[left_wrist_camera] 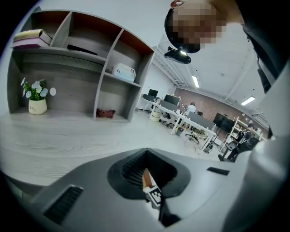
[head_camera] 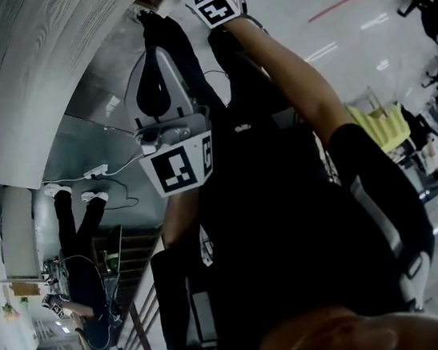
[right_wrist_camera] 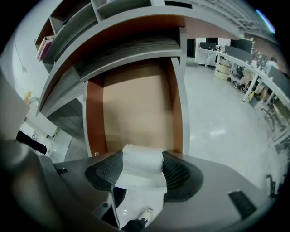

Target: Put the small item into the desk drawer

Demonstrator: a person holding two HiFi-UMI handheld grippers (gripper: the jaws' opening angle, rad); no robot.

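In the right gripper view the small item (right_wrist_camera: 142,164), a white soft roll, sits between the two dark pads of my right gripper (right_wrist_camera: 142,166), which is shut on it. Just beyond it the desk drawer (right_wrist_camera: 136,108) stands open, with a tan bottom and brown sides. The head view shows the right gripper (head_camera: 211,1) up at the desk's edge (head_camera: 36,82). My left gripper (head_camera: 156,58) hangs lower, its fingers pointing at the desk's underside. In the left gripper view its jaws (left_wrist_camera: 147,181) look shut with nothing held; only a thin slit shows between them.
A shelf unit (left_wrist_camera: 97,59) stands on the desk top (left_wrist_camera: 68,131), with books (left_wrist_camera: 29,37), a flower pot (left_wrist_camera: 37,105), a white box (left_wrist_camera: 123,71) and a red-brown thing (left_wrist_camera: 105,113). Office desks and chairs (left_wrist_camera: 190,127) fill the room behind. A second person (head_camera: 88,310) stands at the lower left.
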